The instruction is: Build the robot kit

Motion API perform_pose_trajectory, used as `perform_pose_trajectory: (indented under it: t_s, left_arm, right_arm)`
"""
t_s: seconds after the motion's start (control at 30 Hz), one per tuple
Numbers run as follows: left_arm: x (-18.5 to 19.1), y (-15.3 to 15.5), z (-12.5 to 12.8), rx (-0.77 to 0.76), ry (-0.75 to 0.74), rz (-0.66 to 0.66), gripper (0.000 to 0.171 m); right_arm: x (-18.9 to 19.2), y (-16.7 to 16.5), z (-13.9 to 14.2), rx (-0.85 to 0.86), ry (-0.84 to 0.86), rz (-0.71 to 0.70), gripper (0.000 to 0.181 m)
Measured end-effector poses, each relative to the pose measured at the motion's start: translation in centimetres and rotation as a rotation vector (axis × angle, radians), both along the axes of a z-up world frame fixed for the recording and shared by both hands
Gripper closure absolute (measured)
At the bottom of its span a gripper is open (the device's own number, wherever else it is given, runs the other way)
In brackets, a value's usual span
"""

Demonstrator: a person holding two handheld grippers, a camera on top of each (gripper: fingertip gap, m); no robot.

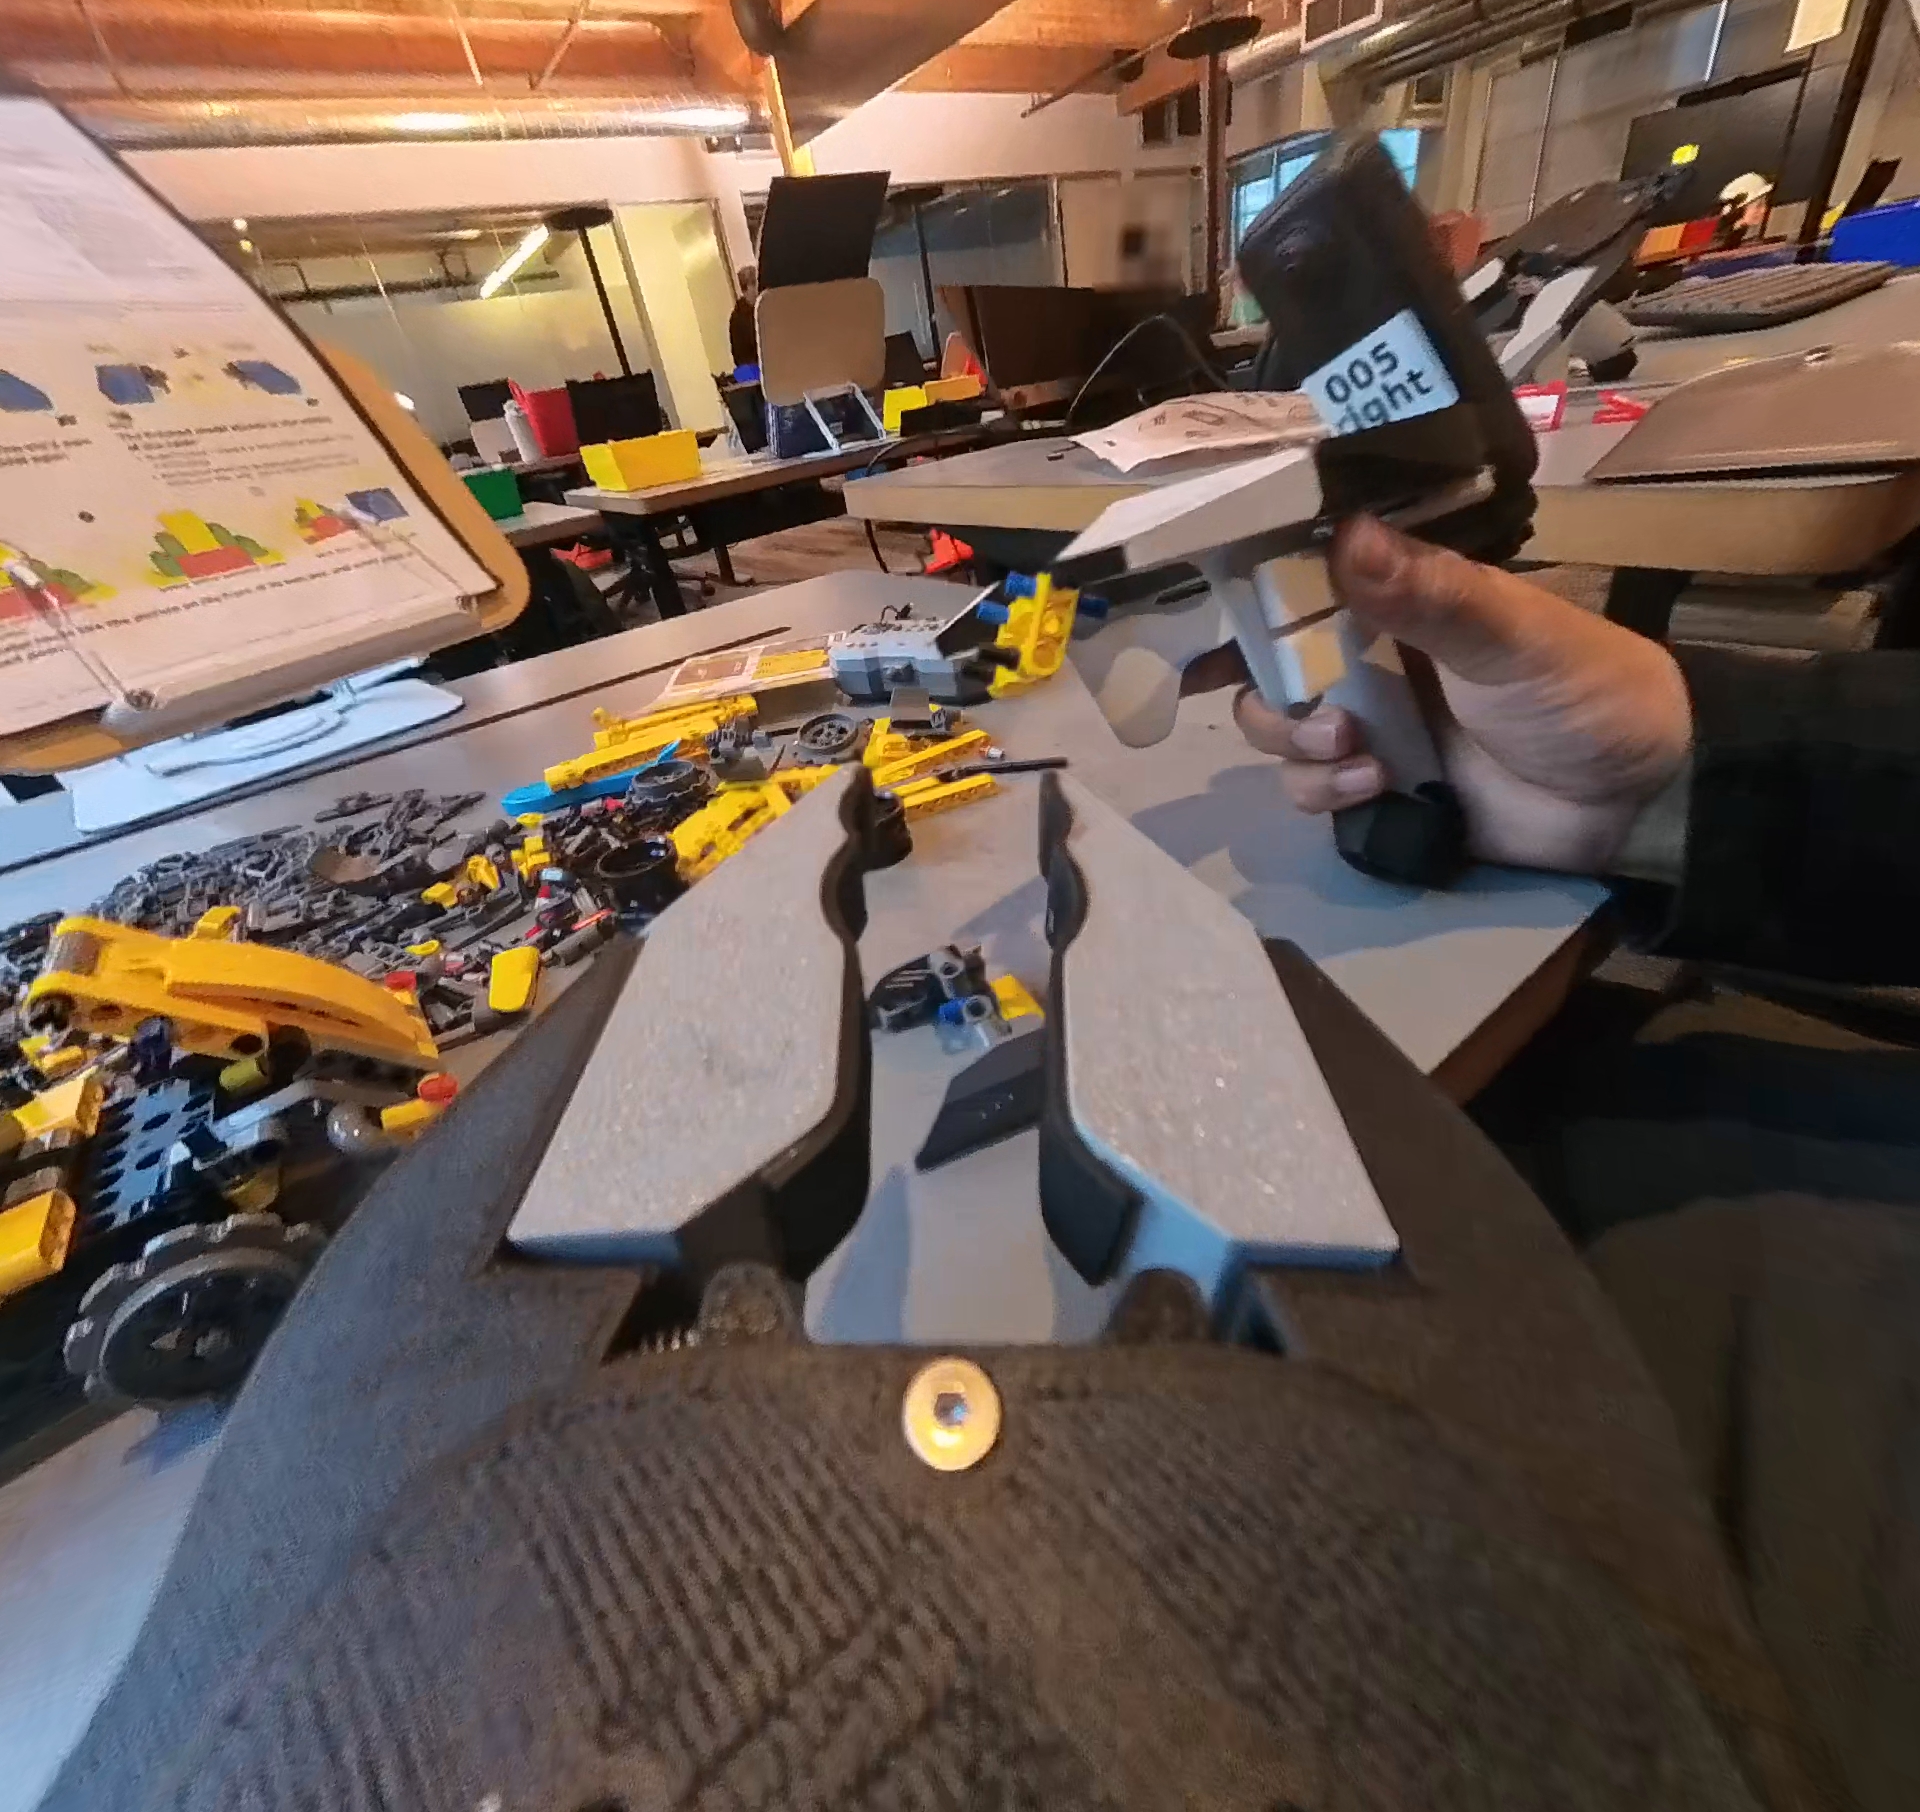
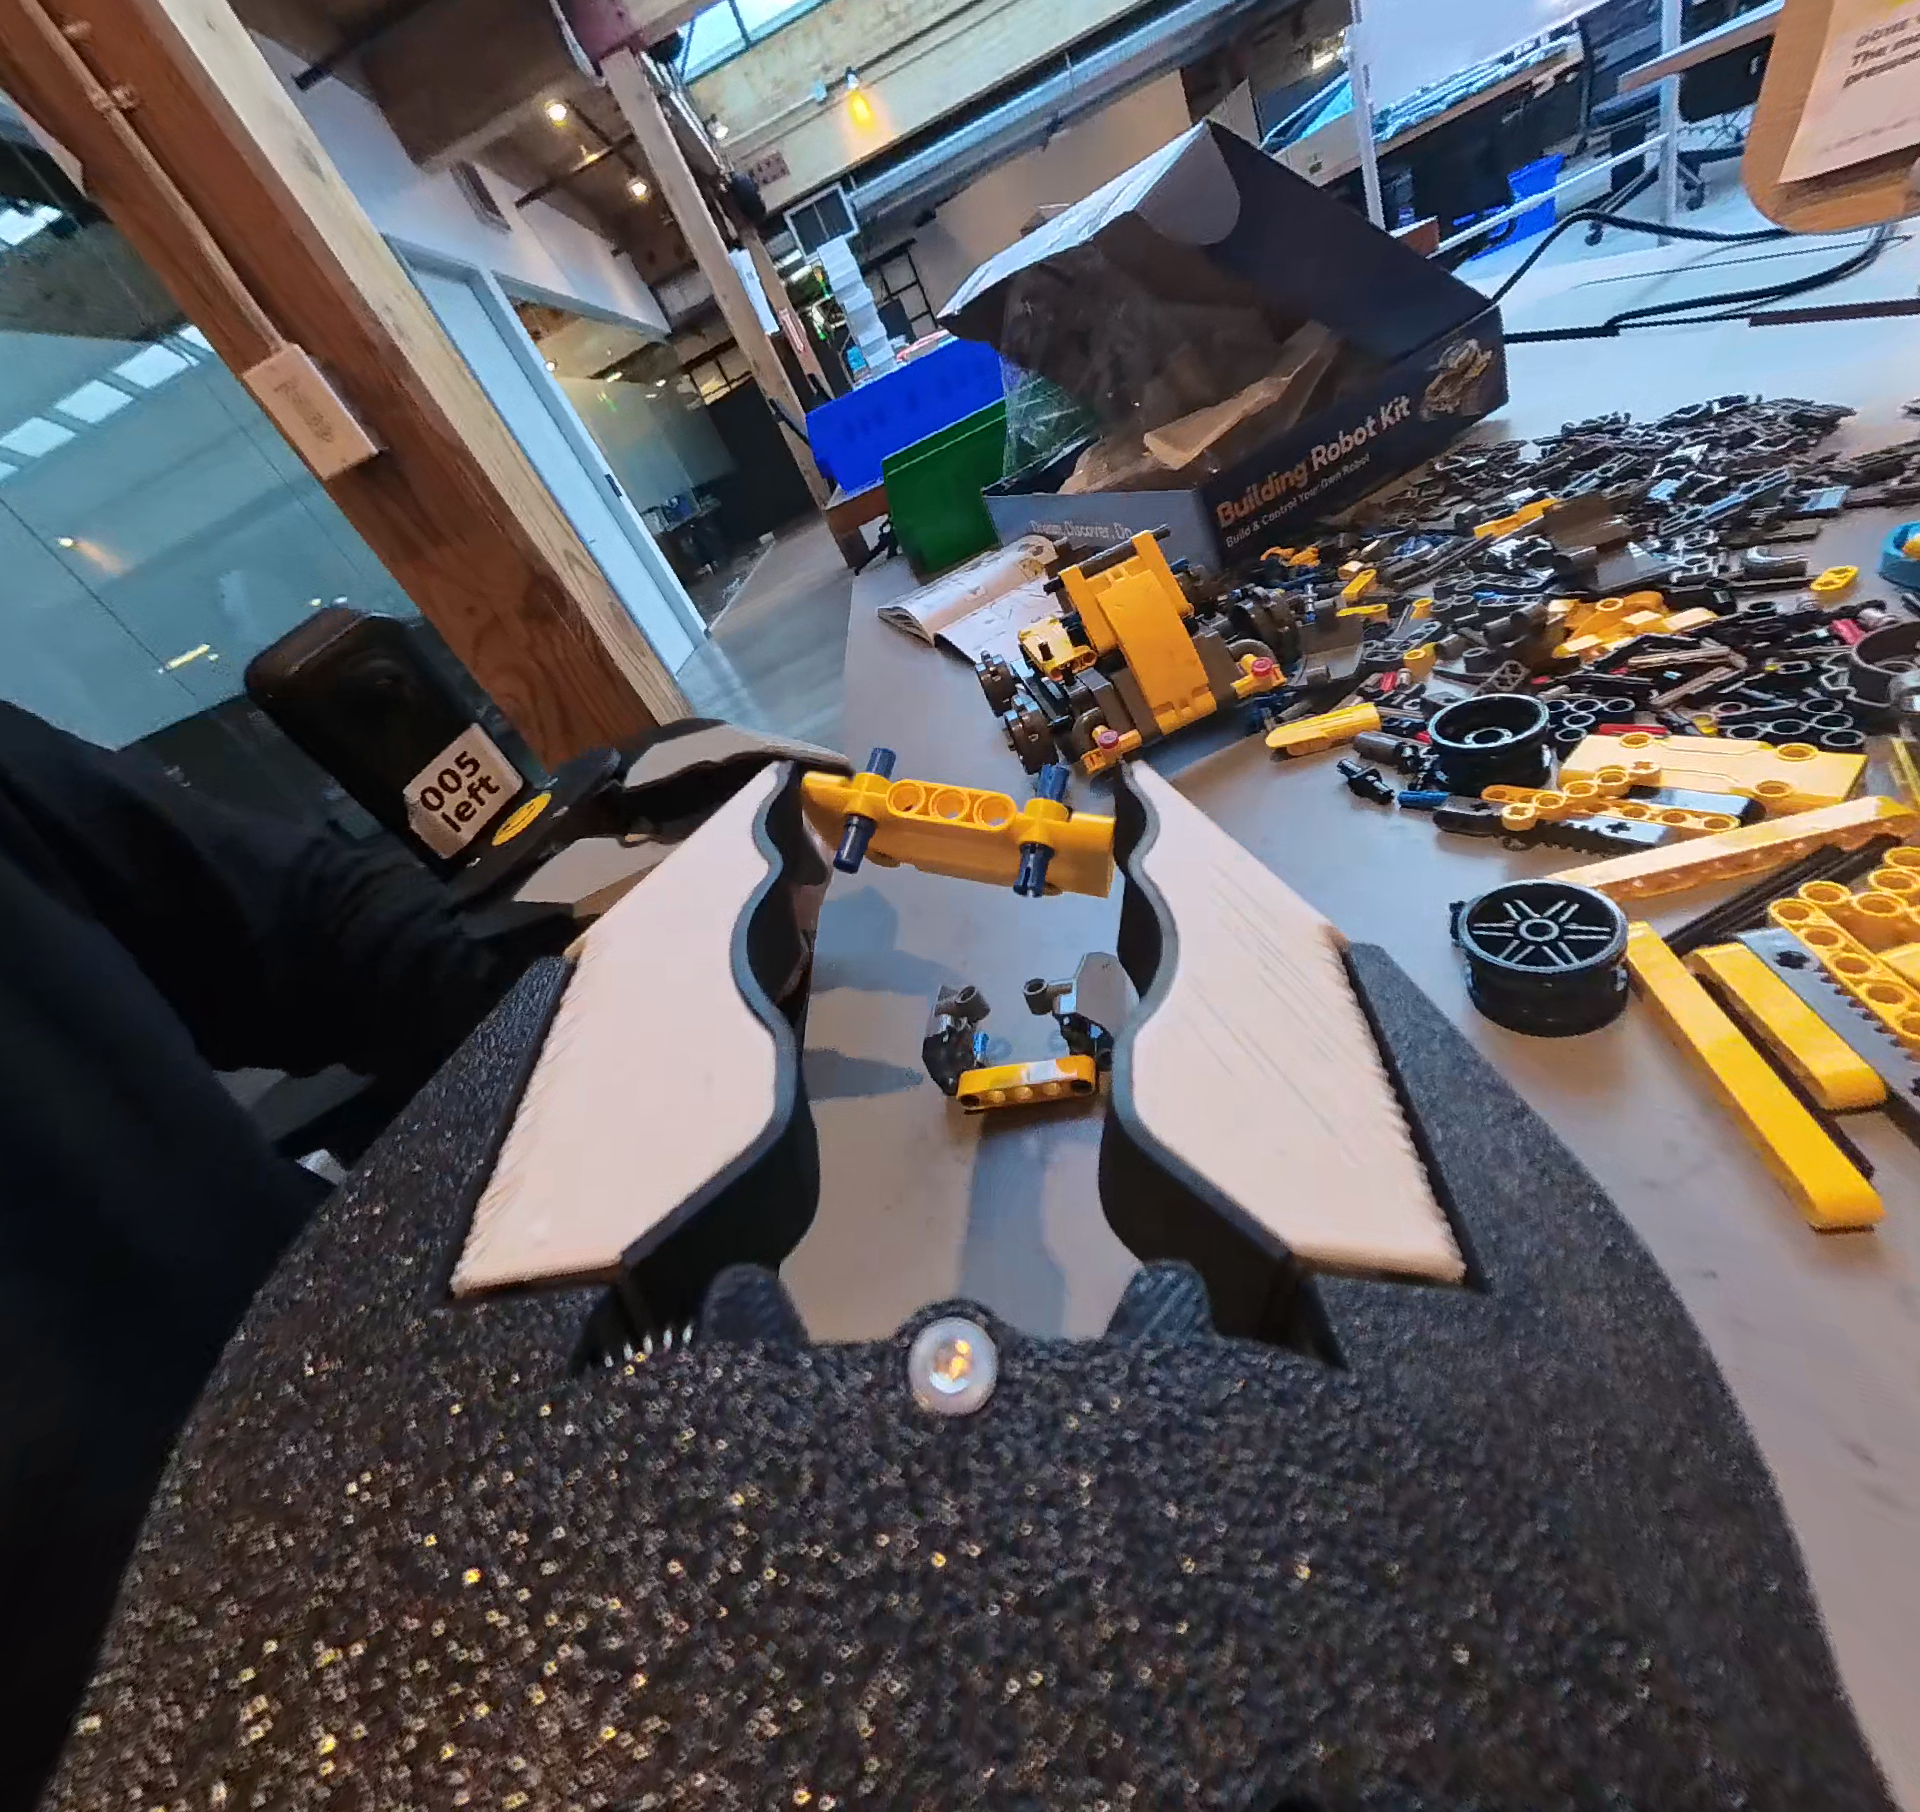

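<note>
Indoors, over a grey table (image 2: 1558,1347) strewn with bricks, right fingers (image 2: 1226,931) grip a yellow beam (image 2: 956,827); left fingers (image 1: 727,983) narrow, empty.

Right gripper (image 2: 961,827): jaws clamped across yellow beam (image 2: 956,822), raised mid-frame. Left gripper (image 1: 951,796): jaws parted, empty. Hand (image 1: 1486,713) grips right handle.

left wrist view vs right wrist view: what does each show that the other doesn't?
Left wrist view only: slanted instruction sheet on a clear stand, the hand gripping the right gripper.

Right wrist view only: dark open kit box, spoked black wheel, left gripper's tips.

Both: yellow holed beam with blue pins clamped in the right gripper, small grey-and-yellow subassembly on the grey table, yellow half-built vehicle.
</note>
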State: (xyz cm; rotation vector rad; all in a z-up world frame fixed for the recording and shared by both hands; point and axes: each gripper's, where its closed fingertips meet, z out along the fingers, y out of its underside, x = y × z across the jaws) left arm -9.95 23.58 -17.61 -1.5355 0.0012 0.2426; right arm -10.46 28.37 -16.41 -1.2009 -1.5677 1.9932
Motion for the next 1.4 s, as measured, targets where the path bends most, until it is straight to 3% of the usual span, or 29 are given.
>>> perform_pose_trajectory:
  t_s: [0.27,0.53,0.7,0.87,1.2,1.4]
  left_arm:
    - [-2.1,-0.6,-0.2,-0.044,0.002,0.038,0.143]
    - [-1.1,-0.1,-2.3,-0.175,-0.008,-0.109,0.141]
    - [0.0,0.2,-2.9,-0.23,0.094,-0.118,0.136]
    - [0.9,0.9,-1.2,-0.218,0.23,-0.061,0.135]
    - [0.3,-1.2,-2.9,-0.238,0.156,-0.008,0.138]
    - [-0.2,-3.6,-5.3,-0.307,0.074,-0.013,0.138]
  right_arm:
    - [-0.1,-0.9,-0.3,0.063,0.007,0.013,0.122]
    - [-0.4,-2.2,-1.3,0.246,0.011,-0.02,0.121]
    - [-0.2,-1.7,-0.4,-0.028,-0.038,0.08,0.122]
    - [0.3,-2.2,0.2,-0.288,-0.111,0.259,0.122]
    - [2.0,-5.8,0.6,-0.113,-0.018,0.416,0.121]
    - [1.2,-5.2,0.8,-0.071,0.033,0.336,0.122]
